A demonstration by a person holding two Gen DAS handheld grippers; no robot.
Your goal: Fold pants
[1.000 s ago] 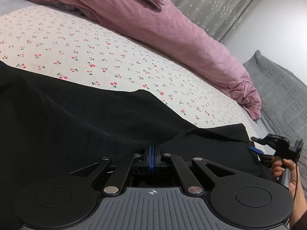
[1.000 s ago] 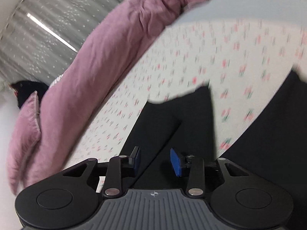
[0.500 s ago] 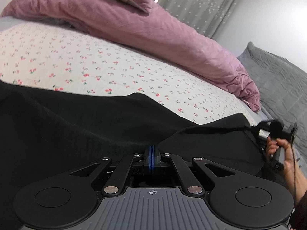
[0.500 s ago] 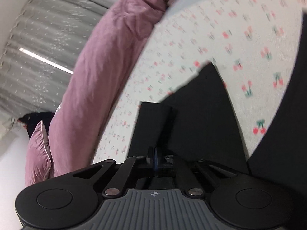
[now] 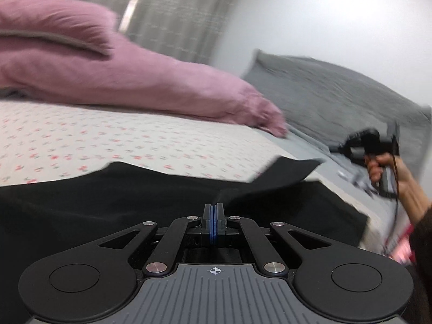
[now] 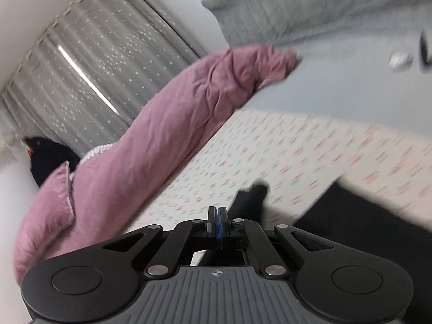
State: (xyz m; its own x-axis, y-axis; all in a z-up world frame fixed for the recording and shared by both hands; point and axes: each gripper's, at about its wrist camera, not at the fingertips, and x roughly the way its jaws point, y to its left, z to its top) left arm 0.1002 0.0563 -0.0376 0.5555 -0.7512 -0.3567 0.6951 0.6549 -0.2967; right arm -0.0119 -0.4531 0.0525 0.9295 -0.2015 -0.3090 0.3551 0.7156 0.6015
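Note:
Black pants (image 5: 108, 205) lie across the cherry-print bed sheet (image 5: 135, 140). My left gripper (image 5: 213, 208) is shut on a fold of the pants, and the cloth rises in a small ridge at its tips. At the right of the left wrist view, a hand (image 5: 383, 167) holds my right gripper (image 5: 334, 150), with a corner of the pants (image 5: 294, 168) stretched up toward it. In the right wrist view my right gripper (image 6: 218, 212) is shut, with a strip of black cloth (image 6: 249, 199) coming out beside its tips. More of the pants (image 6: 351, 216) lie at the lower right.
A pink duvet (image 5: 135, 81) runs along the far side of the bed, with a pink pillow (image 5: 48, 27) on top of it. A grey quilted pillow (image 5: 337, 91) stands at the head against the white wall. Grey star-print curtains (image 6: 94, 67) hang behind. A dark bundle (image 6: 46, 159) sits by the curtain.
The right gripper closed on the pants' edge and rose with it. Both hands lifted and swung, so the pants corner now stretches up off the sheet.

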